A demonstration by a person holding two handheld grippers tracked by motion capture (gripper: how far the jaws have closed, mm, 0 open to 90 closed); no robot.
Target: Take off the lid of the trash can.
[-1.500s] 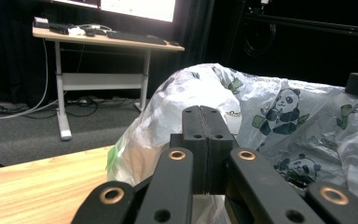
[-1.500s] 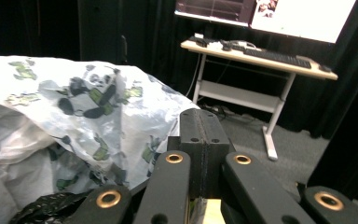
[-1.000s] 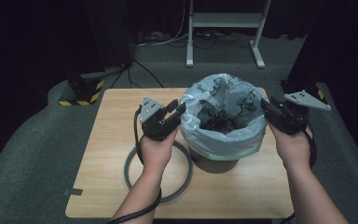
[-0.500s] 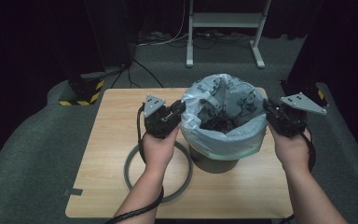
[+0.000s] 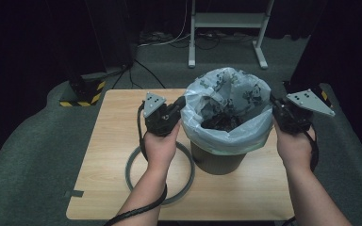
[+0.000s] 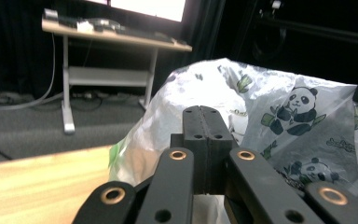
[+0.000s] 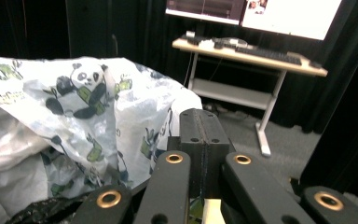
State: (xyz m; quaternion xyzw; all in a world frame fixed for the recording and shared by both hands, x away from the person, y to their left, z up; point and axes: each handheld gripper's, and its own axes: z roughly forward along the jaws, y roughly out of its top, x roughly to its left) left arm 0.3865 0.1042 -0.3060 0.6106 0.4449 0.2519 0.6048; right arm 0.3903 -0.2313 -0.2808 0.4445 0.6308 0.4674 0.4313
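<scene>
Dark curtains and a grey carpet surround the wooden table [image 5: 108,155] on which I work. From my remote seat I see the left gripper [image 5: 178,107] at the left side of the bag, and its jaws have just been closing; in the left gripper view they now stand pressed together, pad against pad. The white film of the panda bag [image 6: 279,107] lies directly behind their tips, but I cannot tell whether any plastic is caught between them. The right gripper [image 5: 277,109] is at the right side of the bag, its jaws also just closed, and in the right gripper view they meet fully, with the printed plastic just to their left (whether they pinch a fold of it I also cannot tell).

The panda bag [image 5: 226,108] lines a dark bin [image 5: 217,162] that stands a little right of the table's middle, and the bag's edge is folded down over the bin's rim. Something dark lies inside the bag. A grey ring [image 5: 132,169] lies flat on the table at the near left of the bin, partly under the left hand [image 5: 159,146]. Far behind the table stands a white desk frame [image 5: 226,28] on the carpet.
</scene>
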